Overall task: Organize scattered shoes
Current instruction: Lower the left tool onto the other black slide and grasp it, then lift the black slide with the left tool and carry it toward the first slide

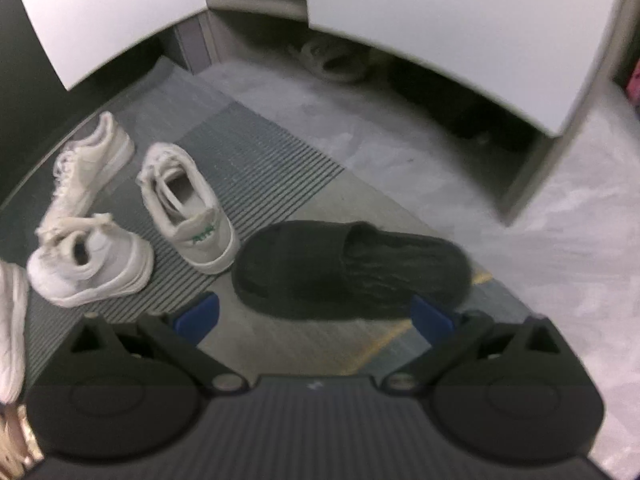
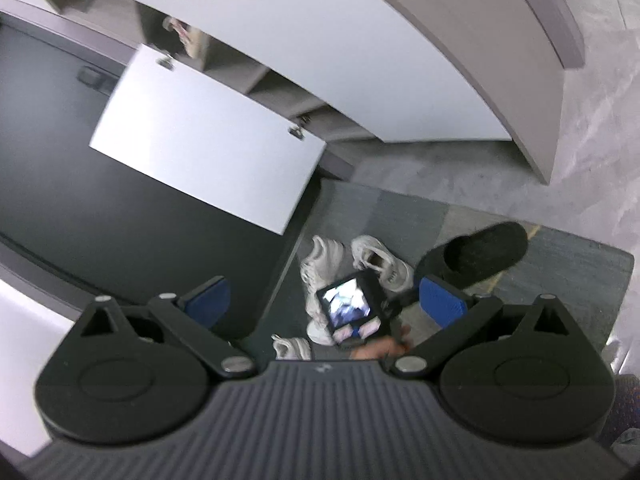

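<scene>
1. Nearest the left wrist camera, the left gripper point(image 1: 316, 316) is hanging just above the floor with its blue fingers point(image 1: 198, 316) spread wide and gripping nothing.
2. The black slipper point(image 1: 352, 268) is lying directly ahead of those fingers on the ribbed grey doormat point(image 1: 260, 152), its near edge looking level with the fingertips. Its long axis is running across the gripper's opening, left to right, with the closed toe toward the right finger.
3. Left of the slipper, a white sneaker with a green heel mark point(image 1: 188, 204) is standing upright, and two more white high-top sneakers point(image 1: 88, 264) are lying beyond it, one tipped on its side.
4. The right gripper point(image 2: 326, 300) is sitting much higher, its fingers also spread and empty, looking down on the shoes.
5. The open shoe cabinet point(image 1: 256, 12) is standing behind the mat, with a pale shoe point(image 1: 332, 60) already in its low compartment.
6. The left gripper is clearly the nearer one; I judge it needs to turn or shift so the fingers close across the slipper's narrow width.
</scene>
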A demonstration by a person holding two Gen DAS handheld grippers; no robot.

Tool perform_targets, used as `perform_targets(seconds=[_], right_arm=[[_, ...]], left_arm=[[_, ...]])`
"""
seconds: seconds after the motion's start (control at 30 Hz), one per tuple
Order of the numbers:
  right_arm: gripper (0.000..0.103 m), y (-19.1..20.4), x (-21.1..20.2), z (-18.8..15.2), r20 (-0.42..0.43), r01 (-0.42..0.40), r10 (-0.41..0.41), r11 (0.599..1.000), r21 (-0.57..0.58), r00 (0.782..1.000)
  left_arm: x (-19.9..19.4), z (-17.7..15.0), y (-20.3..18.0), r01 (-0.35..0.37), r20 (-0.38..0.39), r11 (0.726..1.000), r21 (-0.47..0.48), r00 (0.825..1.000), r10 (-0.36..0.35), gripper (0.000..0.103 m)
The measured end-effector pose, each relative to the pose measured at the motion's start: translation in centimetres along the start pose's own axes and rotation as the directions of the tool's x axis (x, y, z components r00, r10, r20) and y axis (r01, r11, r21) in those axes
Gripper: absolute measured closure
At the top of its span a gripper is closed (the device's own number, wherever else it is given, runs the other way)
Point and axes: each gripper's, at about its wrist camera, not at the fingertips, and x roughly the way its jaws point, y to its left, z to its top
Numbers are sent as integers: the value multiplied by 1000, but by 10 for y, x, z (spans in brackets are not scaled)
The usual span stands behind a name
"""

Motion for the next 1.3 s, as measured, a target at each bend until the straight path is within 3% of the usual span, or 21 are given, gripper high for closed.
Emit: perform_targets(seconds=[0.1,0.3,0.5,0.53,0.57,0.67,0.93,1.13,1.3], right_arm=[[0,-12,20,6,-44,41,-40,999,32,998],[0,-24,42,20,-48,76,-72,992,96,996],[0,-14,61,27,-39,26,-21,991,128,999],[0,-11,66,25,-55,16,-9,992,124,998],[0,-9,70,23,-70,16,-8,993,119,997],[0,-7,75,18,-89,33,-22,992,119,996],[0,10,62,8,-51,4,1,996,84,999],[0,32,43,-19,-72,-56,58,998,35,996],[0,51,25,-53,-101,-86,84,996,-21,991]], left_arm=[[51,10,7,33,-40,999,-36,999,-34,0],[111,24,8,8,-92,1000,-11,996,-9,0],[158,15,-10,-77,-148,983,165,984,102,4],[159,12,-10,-75,-142,984,161,985,98,11],[157,12,-9,-56,-137,989,138,988,75,25],[149,10,-6,-63,-129,991,118,989,78,32],[100,-16,9,-122,-134,989,80,982,132,35],[52,-78,39,-155,-226,988,16,962,155,34],[10,-144,70,-195,-295,975,-108,943,156,34]])
